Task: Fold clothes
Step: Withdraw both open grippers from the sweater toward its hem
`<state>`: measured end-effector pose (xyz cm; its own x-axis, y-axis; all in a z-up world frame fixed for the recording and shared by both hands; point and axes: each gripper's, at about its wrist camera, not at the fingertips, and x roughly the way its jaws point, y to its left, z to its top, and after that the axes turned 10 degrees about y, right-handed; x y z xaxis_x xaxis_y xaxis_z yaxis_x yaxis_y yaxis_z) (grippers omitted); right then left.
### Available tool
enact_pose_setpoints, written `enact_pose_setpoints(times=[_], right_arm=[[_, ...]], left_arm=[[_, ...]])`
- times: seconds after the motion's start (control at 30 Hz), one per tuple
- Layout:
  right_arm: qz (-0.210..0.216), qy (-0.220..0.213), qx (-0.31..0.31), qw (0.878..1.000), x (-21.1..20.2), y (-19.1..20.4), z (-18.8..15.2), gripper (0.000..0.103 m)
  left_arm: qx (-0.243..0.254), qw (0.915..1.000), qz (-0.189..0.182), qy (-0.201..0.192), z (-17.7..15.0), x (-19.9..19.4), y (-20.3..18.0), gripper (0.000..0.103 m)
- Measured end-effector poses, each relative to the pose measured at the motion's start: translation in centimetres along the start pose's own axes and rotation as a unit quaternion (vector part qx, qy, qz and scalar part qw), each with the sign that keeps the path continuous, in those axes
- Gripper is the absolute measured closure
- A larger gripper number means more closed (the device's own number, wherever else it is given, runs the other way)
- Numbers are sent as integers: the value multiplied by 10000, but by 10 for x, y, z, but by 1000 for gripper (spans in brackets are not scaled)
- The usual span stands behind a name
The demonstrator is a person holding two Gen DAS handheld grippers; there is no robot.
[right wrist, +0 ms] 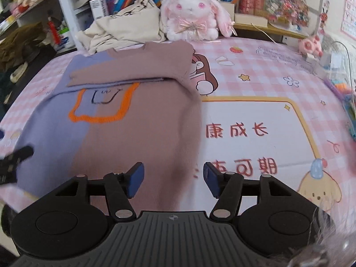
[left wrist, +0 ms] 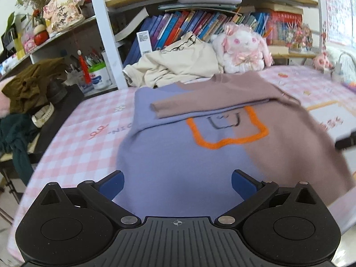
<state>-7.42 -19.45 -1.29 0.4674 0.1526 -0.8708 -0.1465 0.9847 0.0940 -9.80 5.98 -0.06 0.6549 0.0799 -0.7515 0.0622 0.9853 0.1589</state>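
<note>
A sweater (left wrist: 169, 151) (right wrist: 133, 138), lavender on one half and mauve on the other, lies flat on the pink checked bed sheet (left wrist: 89, 120) (right wrist: 255, 77). An orange outline (left wrist: 222, 143) (right wrist: 98, 119) marks its chest. A mauve sleeve (left wrist: 211, 104) (right wrist: 124, 73) is folded across the upper part. My left gripper (left wrist: 177, 180) is open over the lavender lower part, with nothing between its pads. My right gripper (right wrist: 173, 173) is open over the sweater's mauve side edge, also with nothing between its pads. Each gripper shows blurred at the edge of the other's view.
A crumpled cream garment (left wrist: 178, 64) (right wrist: 124, 29) and a white and pink plush rabbit (left wrist: 242, 51) (right wrist: 191, 15) sit at the bed's far edge below bookshelves. An olive garment (left wrist: 29, 84) lies on furniture at the left. Cables and small items lie at the far right (right wrist: 338, 66).
</note>
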Motion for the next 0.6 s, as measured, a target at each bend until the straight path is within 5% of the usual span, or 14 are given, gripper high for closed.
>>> enact_pose_setpoints(times=[0.6], right_arm=[[395,-359,-195,9984,-37,-27,-57,29]], left_arm=[[-403,9984,197,332,-31,-57,-66,0]])
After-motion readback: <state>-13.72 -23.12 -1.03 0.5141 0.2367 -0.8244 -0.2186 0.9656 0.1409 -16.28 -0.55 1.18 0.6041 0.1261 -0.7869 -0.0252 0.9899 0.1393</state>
